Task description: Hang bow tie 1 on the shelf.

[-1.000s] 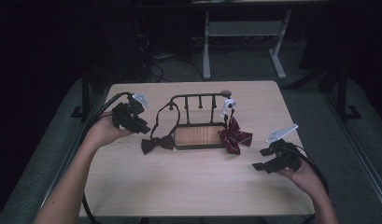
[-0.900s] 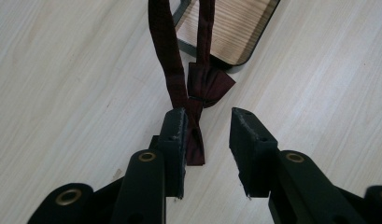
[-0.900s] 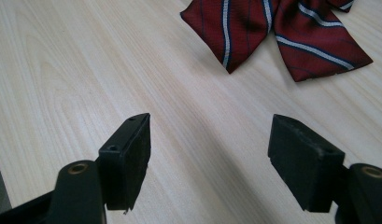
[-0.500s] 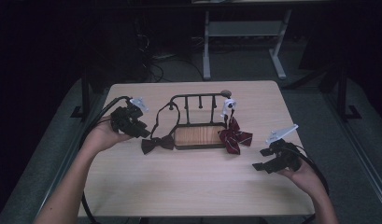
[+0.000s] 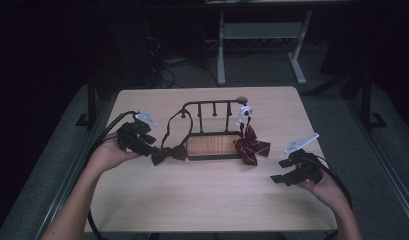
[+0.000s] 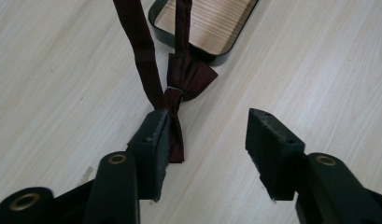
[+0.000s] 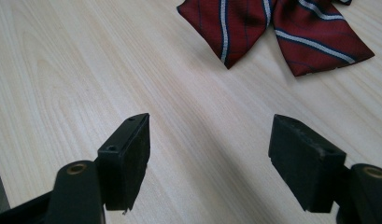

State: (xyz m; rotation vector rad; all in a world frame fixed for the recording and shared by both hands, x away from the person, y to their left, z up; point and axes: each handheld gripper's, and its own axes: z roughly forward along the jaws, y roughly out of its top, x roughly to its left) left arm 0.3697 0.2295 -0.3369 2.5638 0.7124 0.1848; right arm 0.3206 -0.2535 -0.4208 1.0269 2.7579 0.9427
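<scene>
Up close, my left gripper (image 6: 205,135) has just been opening, its pad touching the dark bow tie (image 6: 179,100); overhead hides that.

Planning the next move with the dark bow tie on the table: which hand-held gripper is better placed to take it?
Left. The left hand-held gripper is right at the dark bow tie, one pad against its wing, jaws having just opened. The right hand-held gripper sits open over bare table, nearer the striped bow tie.

Left claw (image 5: 148,148) opened beside dark bow tie (image 5: 168,153)
</scene>
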